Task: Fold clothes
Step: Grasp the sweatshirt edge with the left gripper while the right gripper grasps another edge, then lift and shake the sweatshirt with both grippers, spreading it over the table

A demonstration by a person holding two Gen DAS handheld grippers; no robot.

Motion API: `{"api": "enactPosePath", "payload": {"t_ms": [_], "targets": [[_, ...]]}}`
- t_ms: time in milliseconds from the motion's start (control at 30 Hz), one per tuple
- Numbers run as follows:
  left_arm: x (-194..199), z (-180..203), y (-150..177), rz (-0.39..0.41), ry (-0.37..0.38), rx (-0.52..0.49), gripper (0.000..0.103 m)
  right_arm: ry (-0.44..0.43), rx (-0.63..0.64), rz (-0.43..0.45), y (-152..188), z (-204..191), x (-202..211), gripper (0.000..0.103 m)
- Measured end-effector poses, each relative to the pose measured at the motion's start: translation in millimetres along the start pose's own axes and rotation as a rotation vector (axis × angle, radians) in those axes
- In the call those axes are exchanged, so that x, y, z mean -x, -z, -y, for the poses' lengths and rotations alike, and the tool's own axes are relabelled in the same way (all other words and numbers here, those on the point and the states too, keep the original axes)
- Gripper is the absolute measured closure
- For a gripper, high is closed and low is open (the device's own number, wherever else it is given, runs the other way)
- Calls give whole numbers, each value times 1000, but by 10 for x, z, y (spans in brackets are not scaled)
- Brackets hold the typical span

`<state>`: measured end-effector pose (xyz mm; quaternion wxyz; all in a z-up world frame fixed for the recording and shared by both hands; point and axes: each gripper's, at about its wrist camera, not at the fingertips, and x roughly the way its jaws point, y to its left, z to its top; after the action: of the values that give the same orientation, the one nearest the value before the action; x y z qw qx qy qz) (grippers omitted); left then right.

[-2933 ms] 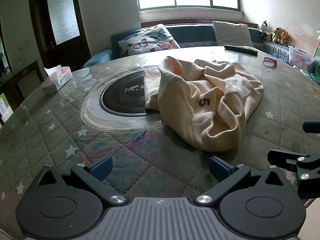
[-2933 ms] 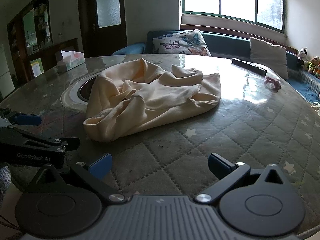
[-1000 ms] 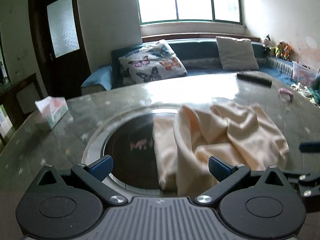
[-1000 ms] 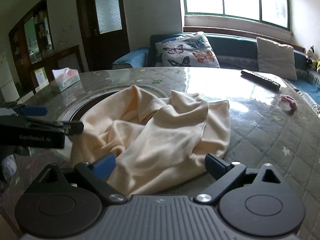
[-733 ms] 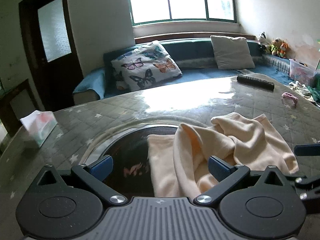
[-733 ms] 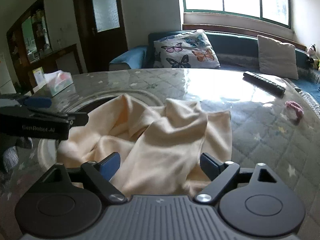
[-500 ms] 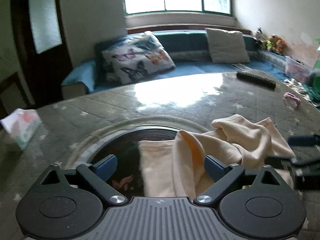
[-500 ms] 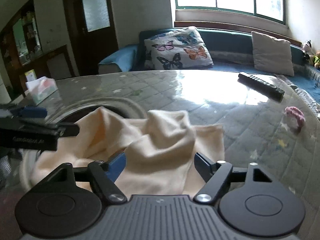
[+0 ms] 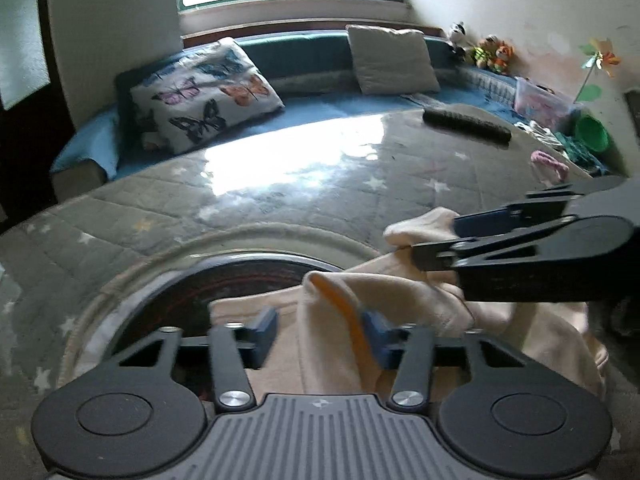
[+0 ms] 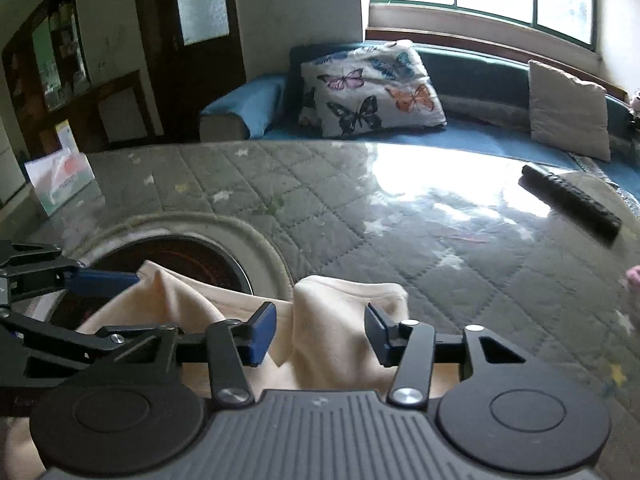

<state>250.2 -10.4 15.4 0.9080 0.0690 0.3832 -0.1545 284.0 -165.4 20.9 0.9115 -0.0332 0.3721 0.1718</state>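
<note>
One cream garment (image 9: 384, 312) lies crumpled on the table (image 9: 280, 184), partly over its round dark inset (image 10: 180, 256). Left gripper (image 9: 322, 338) and right gripper (image 10: 320, 334) each straddle a fabric fold, jaws spread. One remote (image 10: 570, 202) lies beyond; only the right view shows one tissue box (image 10: 60, 180)

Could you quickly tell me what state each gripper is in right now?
Left gripper: open, cream garment between its fingers.
Right gripper: open, a fold of the garment between its fingers.
</note>
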Motion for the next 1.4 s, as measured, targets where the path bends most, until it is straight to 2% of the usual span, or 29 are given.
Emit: {"api": "enactPosePath", "payload": {"t_ms": [67, 100, 167, 200, 333, 533, 700, 867, 1000, 1100, 1267, 1333, 1400], "targets": [[-41, -19, 22, -11, 14, 9, 90, 17, 7, 9, 16, 9, 41, 71], [-37, -34, 37, -9, 10, 17, 93, 26, 11, 13, 24, 13, 61, 83], [-3, -75, 66, 1, -1, 43, 95, 43, 18, 22, 39, 21, 102, 97], [42, -113, 82, 11, -4, 68, 96, 51, 21, 26, 47, 26, 122, 98], [334, -270, 162, 69, -43, 152, 98, 81, 26, 50, 80, 59, 243, 98], [950, -489, 378, 181, -153, 250, 98, 113, -31, 151, 174, 296, 914, 98], [1445, -671, 720, 245, -247, 321, 98, 156, -76, 225, 386, 540, 1494, 98], [1801, -834, 1109, 259, -302, 400, 98, 203, -129, 275, 643, 780, 1975, 98], [1967, -892, 1441, 246, -314, 453, 98, 241, -185, 306, 891, 969, 2330, 98], [1995, -925, 1639, 217, -313, 472, 98, 274, -220, 296, 1083, 1100, 2461, 98], [1903, -982, 1876, 140, -332, 500, 93, 304, -328, 176, 1494, 1391, 2306, 97], [1900, -985, 1938, 121, -344, 497, 87, 320, -366, 128, 1646, 1476, 2232, 96], [1908, -964, 1962, 114, -368, 474, 68, 341, -393, 91, 1767, 1541, 2179, 87]]}}
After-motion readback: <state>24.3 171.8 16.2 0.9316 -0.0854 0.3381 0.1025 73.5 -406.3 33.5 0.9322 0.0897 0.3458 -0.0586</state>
